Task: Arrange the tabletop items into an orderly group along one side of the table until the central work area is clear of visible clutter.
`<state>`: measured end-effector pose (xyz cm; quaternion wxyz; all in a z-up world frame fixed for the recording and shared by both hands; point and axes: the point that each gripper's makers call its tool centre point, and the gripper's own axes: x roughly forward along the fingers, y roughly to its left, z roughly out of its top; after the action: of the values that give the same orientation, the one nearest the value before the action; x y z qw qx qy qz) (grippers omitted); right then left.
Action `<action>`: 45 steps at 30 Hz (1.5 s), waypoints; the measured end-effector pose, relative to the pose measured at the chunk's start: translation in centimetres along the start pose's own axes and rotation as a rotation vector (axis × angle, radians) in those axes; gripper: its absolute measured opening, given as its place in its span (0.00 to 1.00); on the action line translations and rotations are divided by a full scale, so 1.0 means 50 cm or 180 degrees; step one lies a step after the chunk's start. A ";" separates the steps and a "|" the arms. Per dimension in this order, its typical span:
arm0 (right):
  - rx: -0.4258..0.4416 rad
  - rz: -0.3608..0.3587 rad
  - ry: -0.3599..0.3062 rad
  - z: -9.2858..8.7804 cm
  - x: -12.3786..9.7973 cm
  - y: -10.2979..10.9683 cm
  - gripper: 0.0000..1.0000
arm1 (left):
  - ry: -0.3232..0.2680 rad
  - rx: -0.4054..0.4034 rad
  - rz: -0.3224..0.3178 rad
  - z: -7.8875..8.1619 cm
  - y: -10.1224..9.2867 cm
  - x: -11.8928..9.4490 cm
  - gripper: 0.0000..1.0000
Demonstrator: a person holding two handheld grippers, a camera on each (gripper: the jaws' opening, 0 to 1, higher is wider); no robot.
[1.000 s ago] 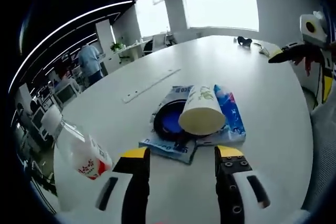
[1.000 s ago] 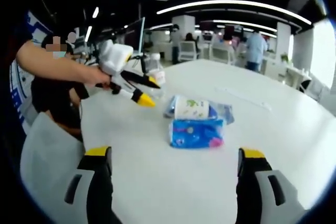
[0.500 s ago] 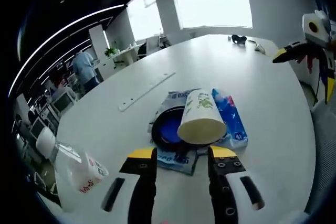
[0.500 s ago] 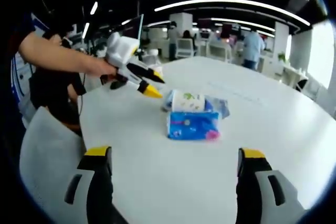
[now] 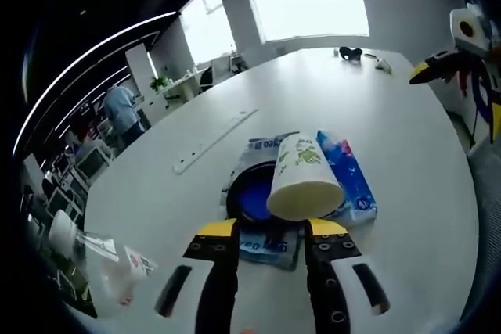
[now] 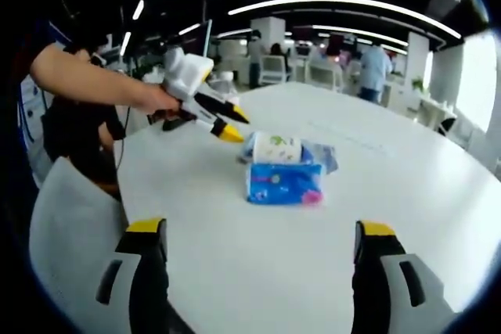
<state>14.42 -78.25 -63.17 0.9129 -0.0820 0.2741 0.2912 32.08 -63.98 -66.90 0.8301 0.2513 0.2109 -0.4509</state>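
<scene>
Closing in on the paper cup [image 5: 303, 177] lying on its side near the table's [image 5: 407, 154] middle, mouth toward the left gripper [image 5: 270, 234]. Resting across a flat blue-printed pouch [image 5: 262, 240] with a dark round lid or dish [image 5: 249, 192] under it, and touching a blue tissue pack [image 5: 350, 180] on the far side. Left jaws partly open, empty, tips level with the cup's rim and over the pouch edge. Better to widen slightly and straddle the rim squarely, pinching gently, since thin paper probably crushes and rolls. Worth lifting clear before sliding, so the pile beneath stays put. Plastic bottle [image 5: 117, 263] lying apart at the table edge. Right gripper [image 6: 262, 231] wide open, empty, well back from the pile, ready to take the tissue pack.
</scene>
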 end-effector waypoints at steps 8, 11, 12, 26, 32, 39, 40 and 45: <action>0.0034 -0.0003 0.0037 -0.009 -0.006 -0.002 0.97 | 0.0009 0.0048 -0.0030 0.003 -0.001 0.016 0.27; 0.0039 -0.0017 0.0042 -0.011 -0.007 -0.005 0.97 | 0.0010 0.0065 -0.0042 0.004 -0.001 0.020 0.25; 0.0038 -0.0021 0.0041 -0.012 -0.008 -0.005 0.97 | 0.0010 0.0072 -0.0042 0.005 0.000 0.022 0.25; 0.0059 0.0011 0.0093 -0.024 -0.003 0.002 0.97 | 0.0037 0.0235 -0.0119 0.006 0.003 0.040 0.18; 0.0054 0.0016 0.0116 -0.027 -0.005 0.001 0.96 | 0.0003 0.0262 -0.0152 0.017 0.003 0.045 0.14; 0.0065 0.0015 0.0115 -0.024 -0.005 -0.001 0.96 | -0.0009 0.0296 -0.0224 0.023 -0.005 0.053 0.07; 0.0070 0.0016 0.0116 -0.025 -0.005 -0.001 0.96 | -0.0008 0.0310 -0.0232 0.024 -0.006 0.055 0.06; 0.0085 0.0010 0.0125 -0.029 -0.007 -0.001 0.96 | -0.0018 0.0340 -0.0244 0.030 -0.005 0.057 0.03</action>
<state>13.57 -78.91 -64.22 0.9079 -0.0750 0.2959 0.2872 33.51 -66.85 -67.42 0.7982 0.2857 0.1936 -0.4937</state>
